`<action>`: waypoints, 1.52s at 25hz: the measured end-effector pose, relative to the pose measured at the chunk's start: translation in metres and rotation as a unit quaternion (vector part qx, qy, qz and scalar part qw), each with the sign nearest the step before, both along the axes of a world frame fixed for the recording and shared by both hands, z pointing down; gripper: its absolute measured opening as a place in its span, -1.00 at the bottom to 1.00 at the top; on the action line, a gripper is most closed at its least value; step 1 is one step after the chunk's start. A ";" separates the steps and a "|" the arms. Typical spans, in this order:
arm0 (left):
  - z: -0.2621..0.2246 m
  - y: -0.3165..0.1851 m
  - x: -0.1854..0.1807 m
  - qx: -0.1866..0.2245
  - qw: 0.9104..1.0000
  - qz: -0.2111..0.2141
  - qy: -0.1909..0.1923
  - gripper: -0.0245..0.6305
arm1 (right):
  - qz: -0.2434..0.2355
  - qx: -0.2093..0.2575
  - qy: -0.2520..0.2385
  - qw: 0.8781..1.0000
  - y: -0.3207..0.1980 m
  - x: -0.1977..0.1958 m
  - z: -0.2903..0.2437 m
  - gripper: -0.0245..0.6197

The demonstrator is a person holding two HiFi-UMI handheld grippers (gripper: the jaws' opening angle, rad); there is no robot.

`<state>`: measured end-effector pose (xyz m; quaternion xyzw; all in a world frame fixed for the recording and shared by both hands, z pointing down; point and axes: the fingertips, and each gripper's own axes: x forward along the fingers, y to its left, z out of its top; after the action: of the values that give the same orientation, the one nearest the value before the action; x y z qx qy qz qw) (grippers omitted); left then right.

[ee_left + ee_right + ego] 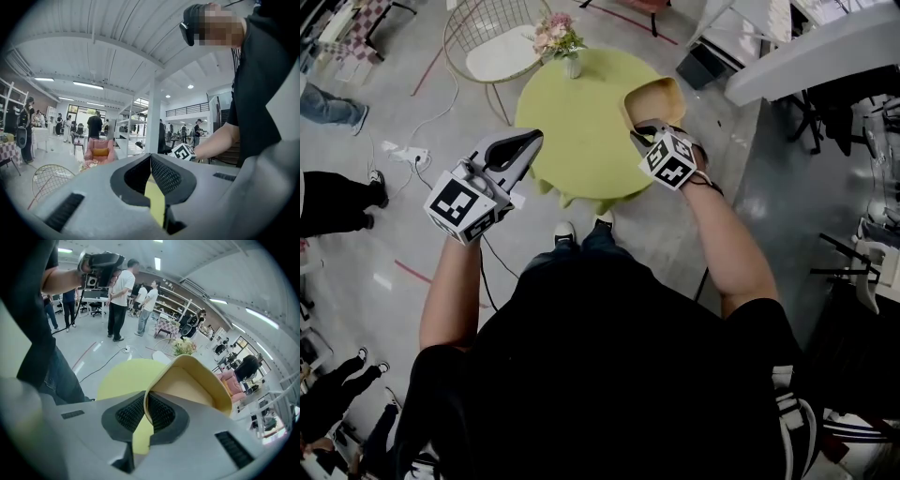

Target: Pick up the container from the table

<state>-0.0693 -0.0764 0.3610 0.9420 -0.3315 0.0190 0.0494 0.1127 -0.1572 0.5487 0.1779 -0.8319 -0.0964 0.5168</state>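
While the round yellow-green table (581, 122) fills the middle of the head view, the person stands at its near edge with a tool in each hand. Tan, thin-walled and bowl-shaped, the container (656, 97) hangs tilted over the table's right edge, its hollow turned towards the camera. The right gripper (637, 132) points steeply down and pinches its rim, with a black ribbed pad (161, 413) pressed against each side of the wall. The left gripper (532, 139) is held off the table's left edge, jaws pressed together tip to tip and empty. A small vase of pink flowers (560, 39) stands at the far rim.
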 end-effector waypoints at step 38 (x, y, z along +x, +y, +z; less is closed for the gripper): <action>-0.012 0.007 -0.004 0.013 1.000 0.017 -0.021 -0.87 | 0.084 0.021 -0.132 0.987 0.015 0.010 -0.102 -0.86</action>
<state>-0.0735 -0.0696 0.3490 0.9474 -0.3168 0.0352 0.0296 0.1229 -0.1419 0.4463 0.2691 -0.8727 -0.0462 0.4048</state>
